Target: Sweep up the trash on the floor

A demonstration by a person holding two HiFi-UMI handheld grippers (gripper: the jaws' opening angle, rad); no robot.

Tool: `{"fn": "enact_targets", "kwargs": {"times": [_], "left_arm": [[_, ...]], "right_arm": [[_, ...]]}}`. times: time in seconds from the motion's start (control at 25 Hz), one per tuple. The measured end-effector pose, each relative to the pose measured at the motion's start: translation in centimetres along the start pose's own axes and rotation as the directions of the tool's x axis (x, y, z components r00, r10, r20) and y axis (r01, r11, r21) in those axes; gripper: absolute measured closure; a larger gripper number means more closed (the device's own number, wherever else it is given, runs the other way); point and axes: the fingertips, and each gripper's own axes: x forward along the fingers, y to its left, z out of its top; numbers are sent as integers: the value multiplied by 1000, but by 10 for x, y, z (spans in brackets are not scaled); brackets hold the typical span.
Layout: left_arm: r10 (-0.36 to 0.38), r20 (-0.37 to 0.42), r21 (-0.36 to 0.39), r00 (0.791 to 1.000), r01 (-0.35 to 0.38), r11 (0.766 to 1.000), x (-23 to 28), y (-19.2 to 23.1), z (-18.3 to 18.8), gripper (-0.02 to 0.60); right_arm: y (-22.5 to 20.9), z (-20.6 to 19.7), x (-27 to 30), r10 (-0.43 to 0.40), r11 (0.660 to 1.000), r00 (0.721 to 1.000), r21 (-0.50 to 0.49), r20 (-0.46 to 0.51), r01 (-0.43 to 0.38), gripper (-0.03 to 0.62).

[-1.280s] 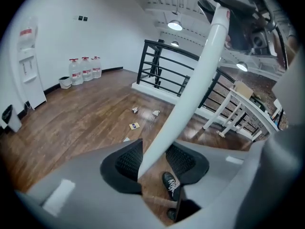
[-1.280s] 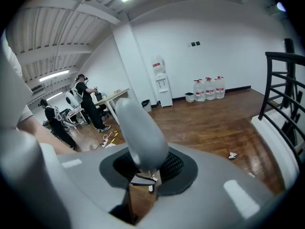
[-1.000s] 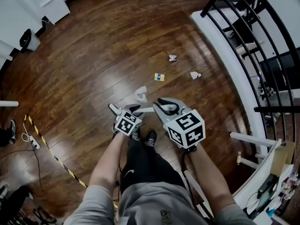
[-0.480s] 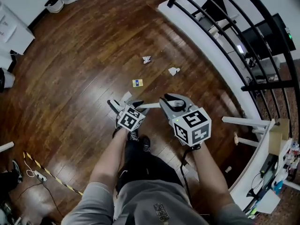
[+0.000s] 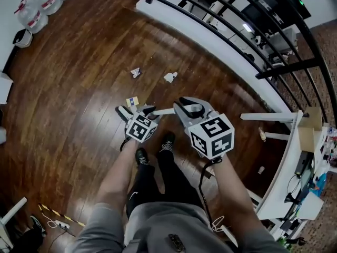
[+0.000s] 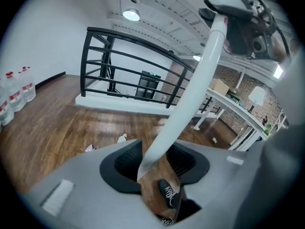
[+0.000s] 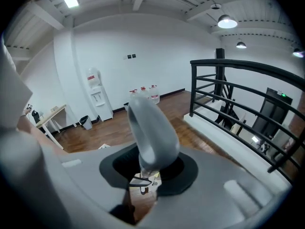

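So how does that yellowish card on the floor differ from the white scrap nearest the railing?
The card is flat, yellowish and square-cornered; the white scrap is crumpled into a lump. The scrap lies nearer the railing's white base than the card does. Both lie loose on the wooden floor, not yet swept.

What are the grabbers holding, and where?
Both hold one white pole, probably a broom's. The left gripper clamps its shaft; the right gripper clamps the grey handle end.
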Motion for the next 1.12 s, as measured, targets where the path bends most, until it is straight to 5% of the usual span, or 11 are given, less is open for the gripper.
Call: {"fn": "enact_targets", "kwargs": {"times": [0.64,0.88,1.12], "left_arm": [[-52,-10,75,999,53,996,122,-37,123,420],[-77,-36,103,996,81,991,127,-47,147,420],[-49,-92,171,995,64,983,108,-13,161,422]], "right_arm": [[-157,17,-53,-53,998,996,49,68,50,516],[-177,32,-69,-37,996,989,81,141,26,516],[-182,54,-56,-24,992,980,126,197,-1,516]]}}
